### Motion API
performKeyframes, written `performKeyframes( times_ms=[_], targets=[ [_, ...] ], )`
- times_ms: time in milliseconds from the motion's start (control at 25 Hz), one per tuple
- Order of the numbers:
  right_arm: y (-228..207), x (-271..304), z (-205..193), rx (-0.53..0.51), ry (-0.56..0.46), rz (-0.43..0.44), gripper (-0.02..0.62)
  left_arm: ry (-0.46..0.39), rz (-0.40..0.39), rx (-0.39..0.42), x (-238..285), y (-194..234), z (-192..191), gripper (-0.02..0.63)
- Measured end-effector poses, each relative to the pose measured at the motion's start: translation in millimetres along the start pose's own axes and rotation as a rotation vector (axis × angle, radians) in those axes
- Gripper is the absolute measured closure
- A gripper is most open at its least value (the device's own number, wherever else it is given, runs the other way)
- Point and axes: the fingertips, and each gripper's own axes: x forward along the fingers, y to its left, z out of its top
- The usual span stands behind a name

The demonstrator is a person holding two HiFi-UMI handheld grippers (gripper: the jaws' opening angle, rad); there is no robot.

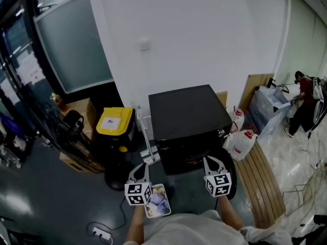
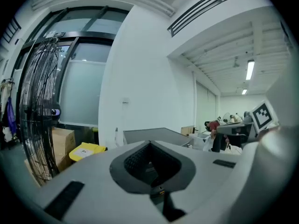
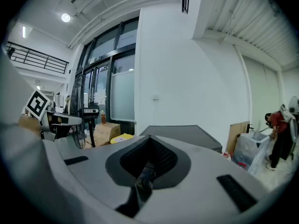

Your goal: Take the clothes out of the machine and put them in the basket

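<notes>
Black machine (image 1: 186, 114) straight ahead. My right hand-held gripper (image 1: 214, 163) faces its front, close. My left hand-held gripper (image 1: 139, 171) sits off its left corner. Both pressed together, empty.

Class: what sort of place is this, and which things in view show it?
Probably a workshop or lab corner rather than a home laundry: a black box-shaped machine stands against a white wall, beside a yellow-lidded black bin, brown cardboard boxes and white plastic jugs.

Machine (image 1: 189, 116) before the wall (image 1: 204, 34) — bin (image 1: 115, 121) left, jugs (image 1: 244, 143) right.
</notes>
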Motion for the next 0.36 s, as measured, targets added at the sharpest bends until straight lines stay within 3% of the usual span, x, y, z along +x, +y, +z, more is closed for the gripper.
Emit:
performKeyframes(
  times_ms=[360],
  targets=[
    [3.1,7.1,-1.7,-0.011,0.004,0.006,0.572,-0.013,0.016,0.024,0.0,0.8,-0.8,0.588]
  ],
)
